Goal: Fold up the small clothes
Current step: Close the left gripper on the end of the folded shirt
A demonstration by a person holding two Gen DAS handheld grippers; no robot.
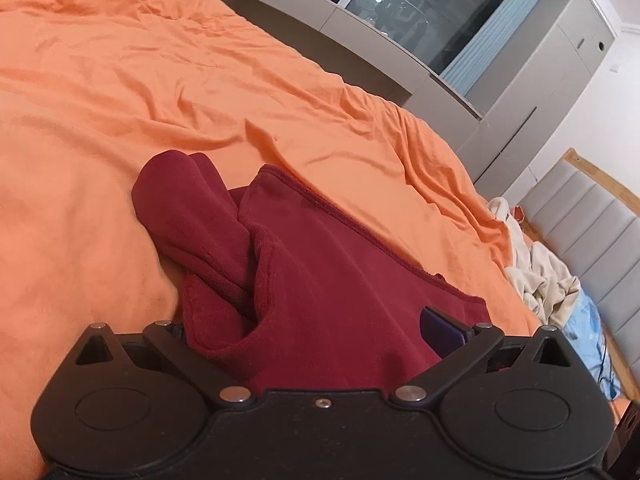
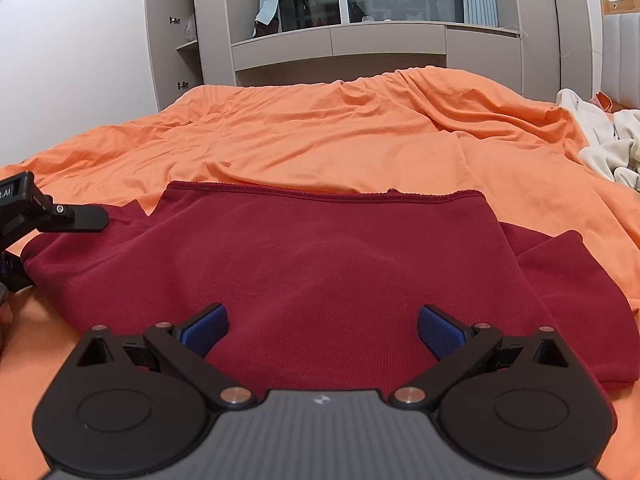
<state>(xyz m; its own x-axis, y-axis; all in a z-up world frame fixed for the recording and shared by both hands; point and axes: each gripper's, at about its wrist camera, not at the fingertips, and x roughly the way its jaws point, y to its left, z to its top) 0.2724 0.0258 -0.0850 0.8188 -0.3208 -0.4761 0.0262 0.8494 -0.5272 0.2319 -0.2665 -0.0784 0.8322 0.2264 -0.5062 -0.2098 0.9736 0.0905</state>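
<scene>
An orange bedsheet [image 2: 320, 132] covers the bed, wrinkled across its whole width. Beyond it stands a grey wardrobe unit [image 2: 340, 46] with a dark window above. A heap of cream clothes [image 1: 536, 276] lies at the bed's right edge, near the padded headboard [image 1: 592, 216].

A dark red garment [image 2: 300, 272] lies spread on the sheet close to both grippers, its stitched hem [image 2: 320, 194] running straight across the far side. In the left wrist view a sleeve [image 1: 188, 216] is bunched up to the left of the body cloth.

The right gripper [image 2: 322, 330] hovers over the near part of the garment, jaws spread wide, holding nothing. The left gripper [image 1: 312, 332] has cloth piled between its fingers; one blue pad [image 1: 438, 330] shows, the other is hidden, so its grip cannot be told.
</scene>
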